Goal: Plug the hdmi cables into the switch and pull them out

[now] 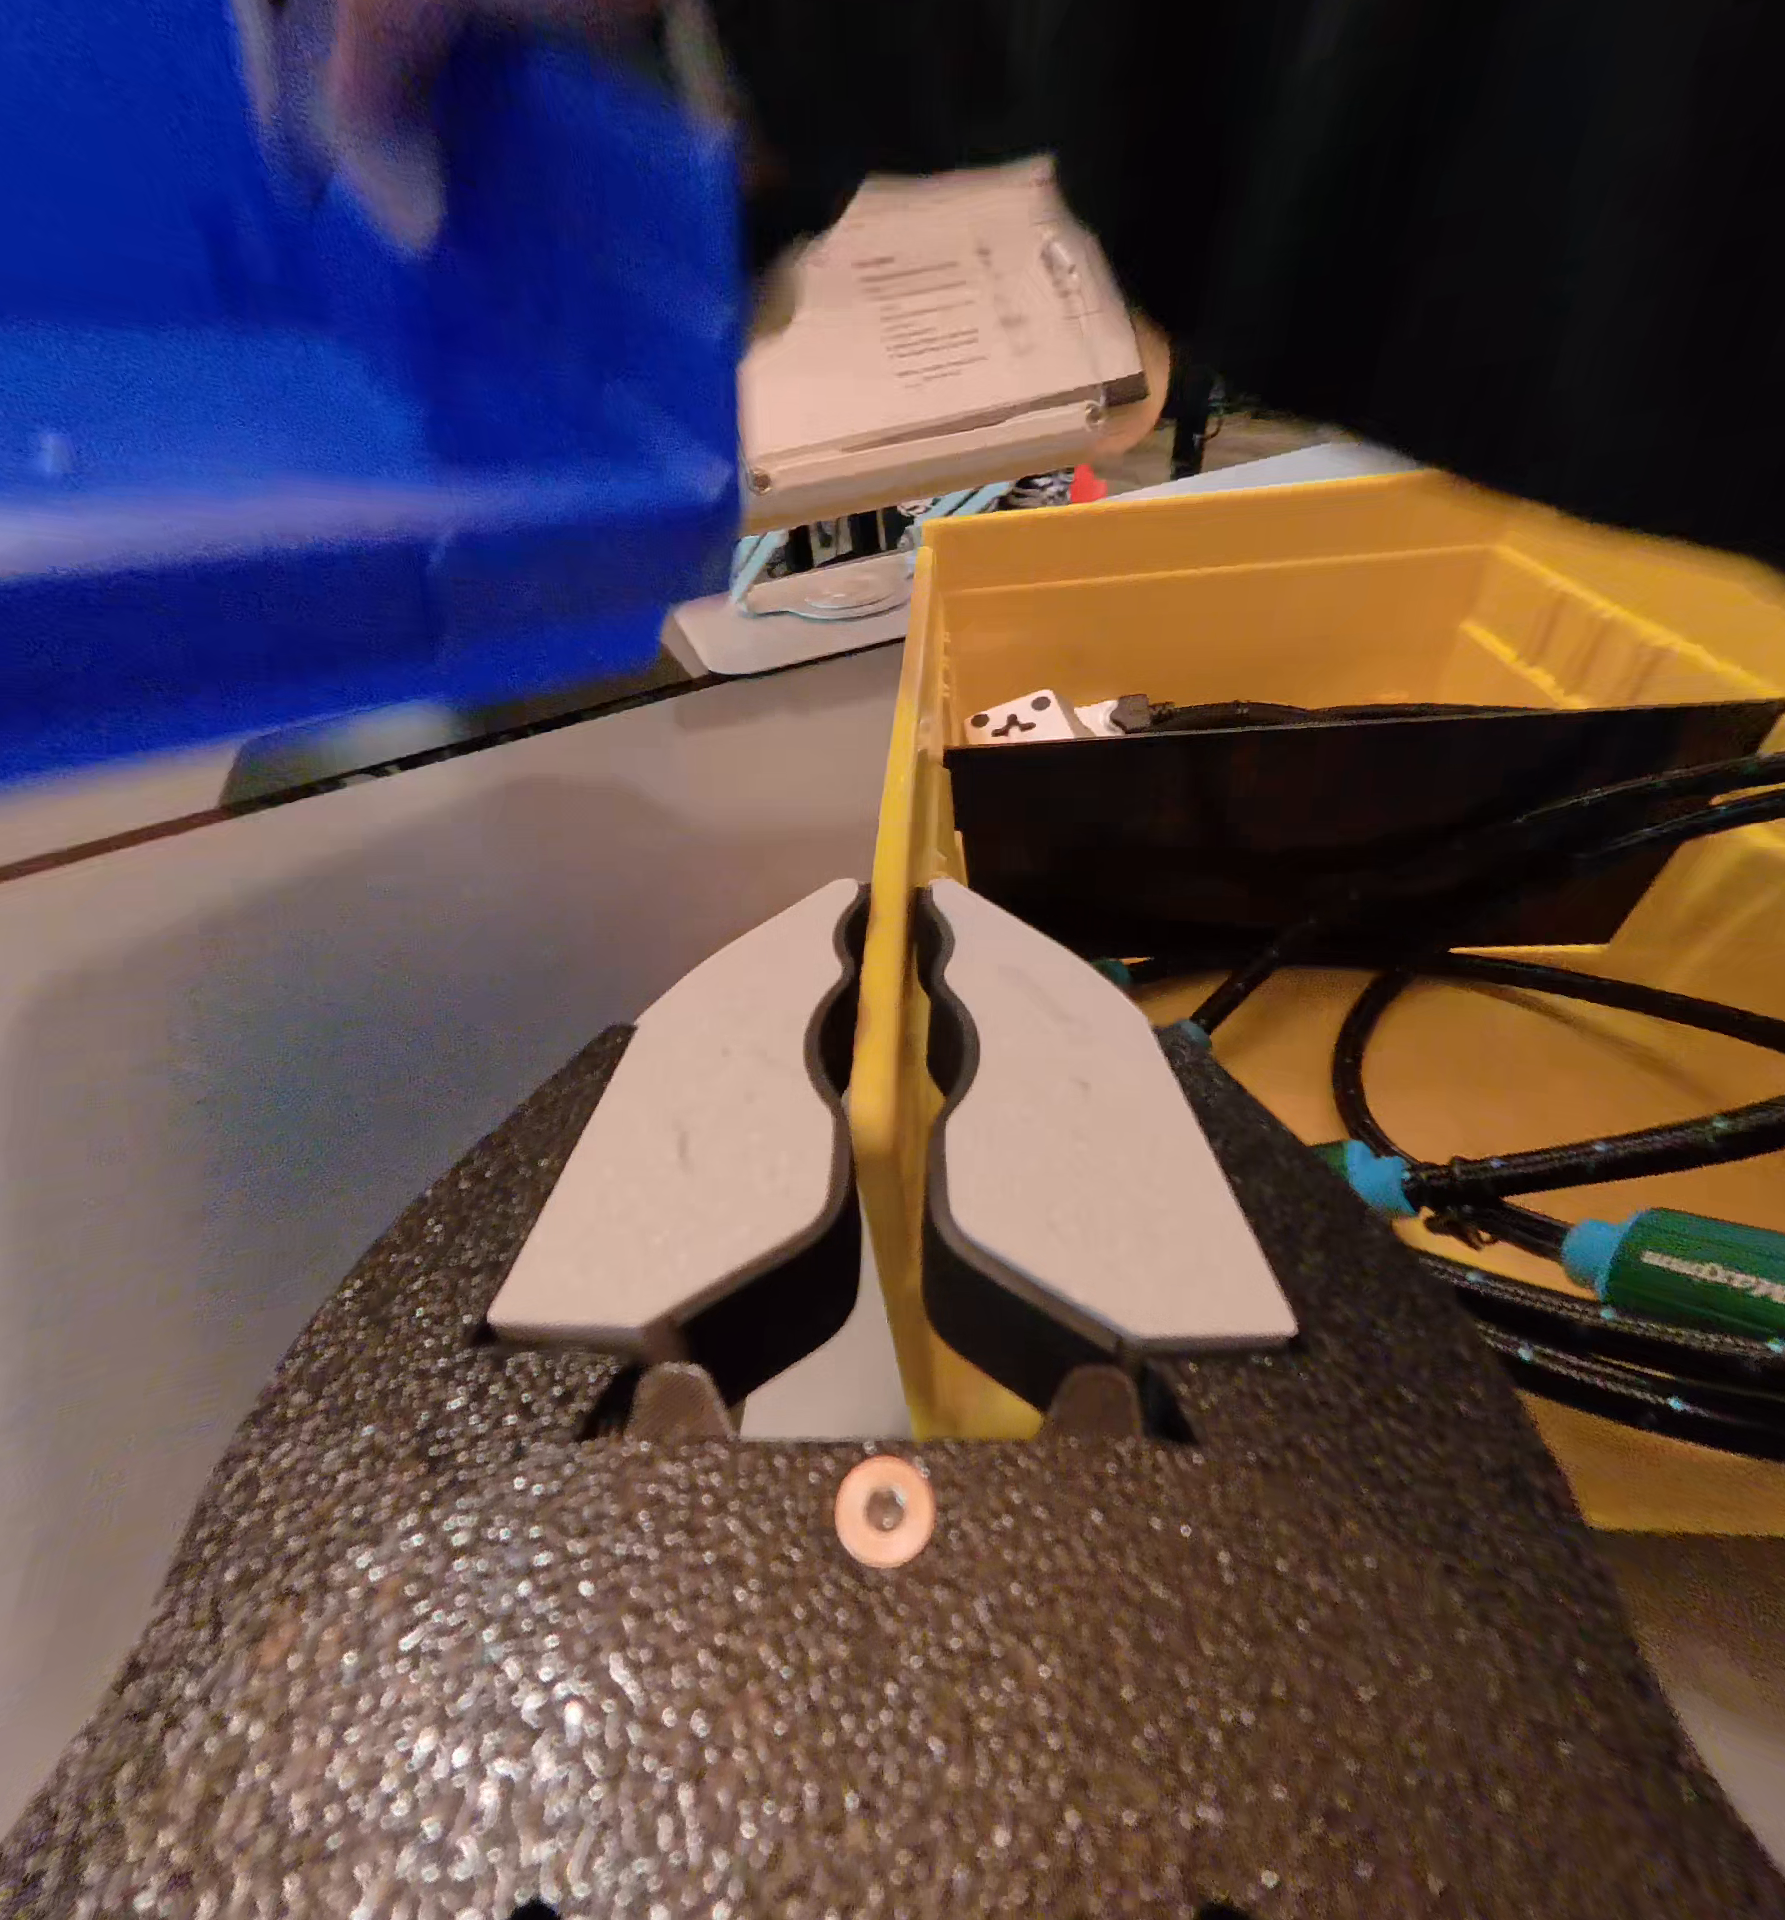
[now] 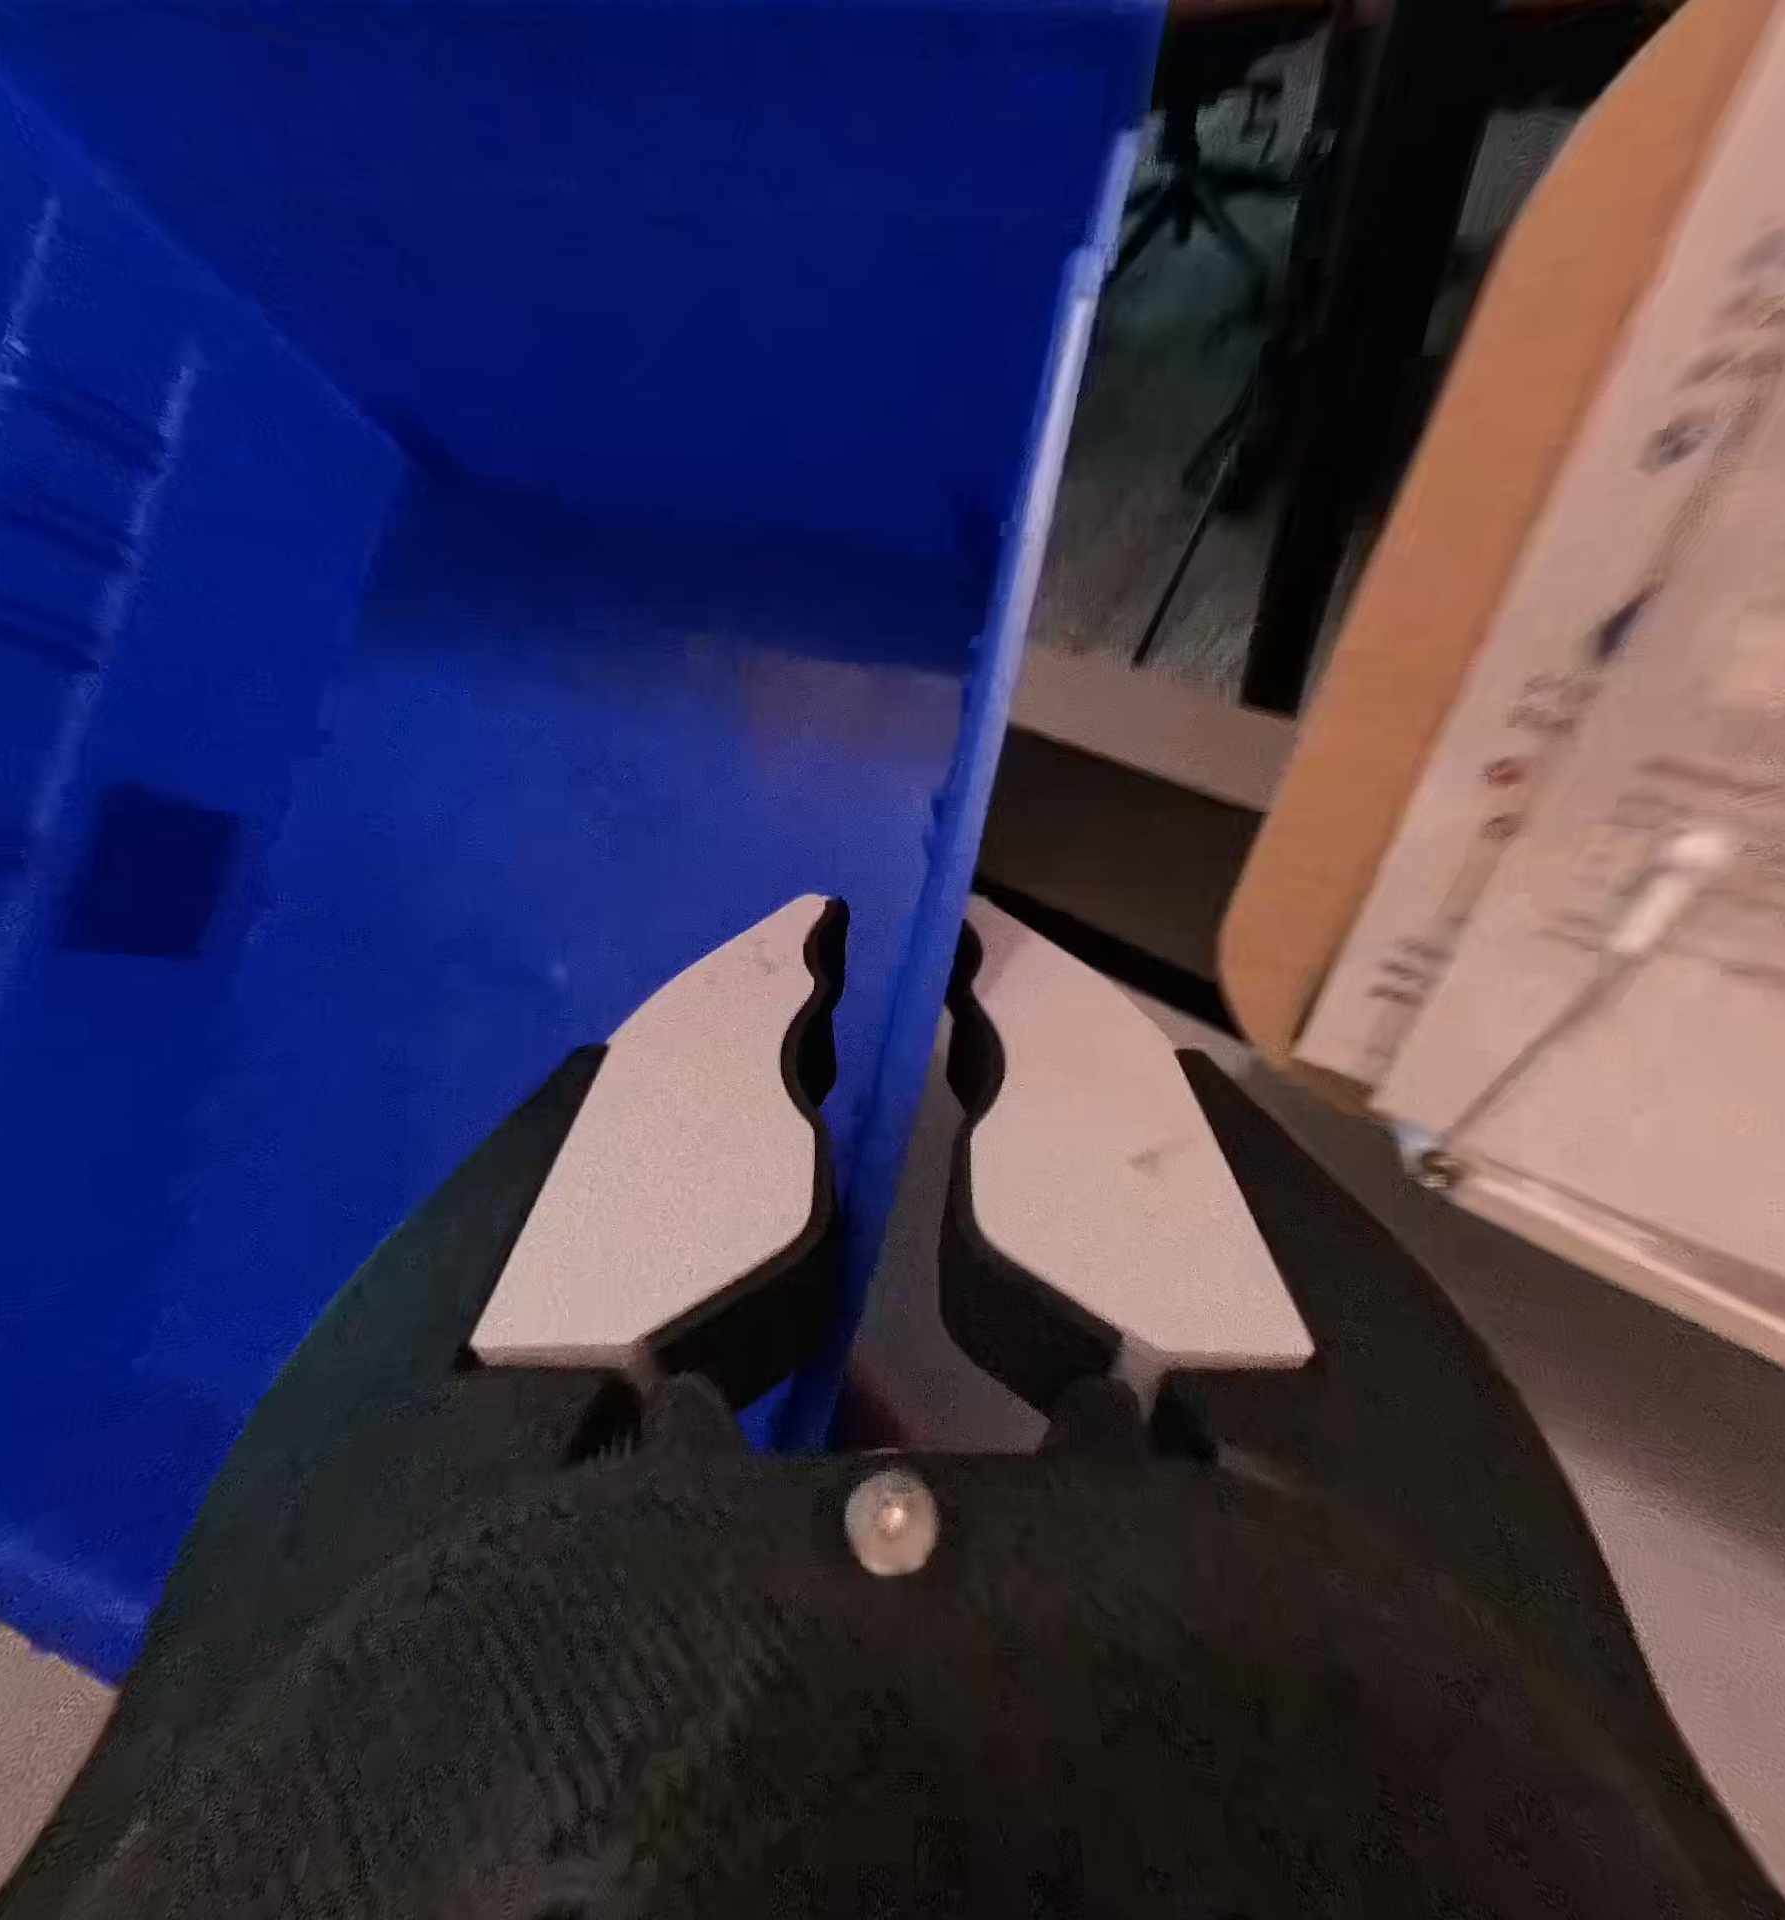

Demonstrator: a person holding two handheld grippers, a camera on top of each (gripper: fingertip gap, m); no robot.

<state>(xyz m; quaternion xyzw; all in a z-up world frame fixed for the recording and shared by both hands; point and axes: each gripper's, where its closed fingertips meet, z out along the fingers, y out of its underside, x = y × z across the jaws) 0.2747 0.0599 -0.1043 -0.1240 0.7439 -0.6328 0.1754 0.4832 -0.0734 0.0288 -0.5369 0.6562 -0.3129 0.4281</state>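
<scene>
My left gripper [image 1: 893, 904] is shut on the left wall of a yellow bin [image 1: 1283, 582] that sits on the grey table. Inside the bin lie coiled black braided HDMI cables [image 1: 1553, 1195] with green and blue plug ends [image 1: 1709, 1283], and a black box, likely the switch [image 1: 1283, 821]. My right gripper [image 2: 903, 925] is shut on the right wall of a blue bin [image 2: 555, 520], which is lifted and tilted. The blue bin also shows, blurred, at the upper left of the left wrist view [image 1: 327, 416].
A clear stand holding a printed sheet [image 1: 929, 332] stands behind the bins and fills the right of the right wrist view [image 2: 1615, 727]. A grey table surface [image 1: 348, 1039] spreads to the left of the yellow bin. Dark curtain lies behind.
</scene>
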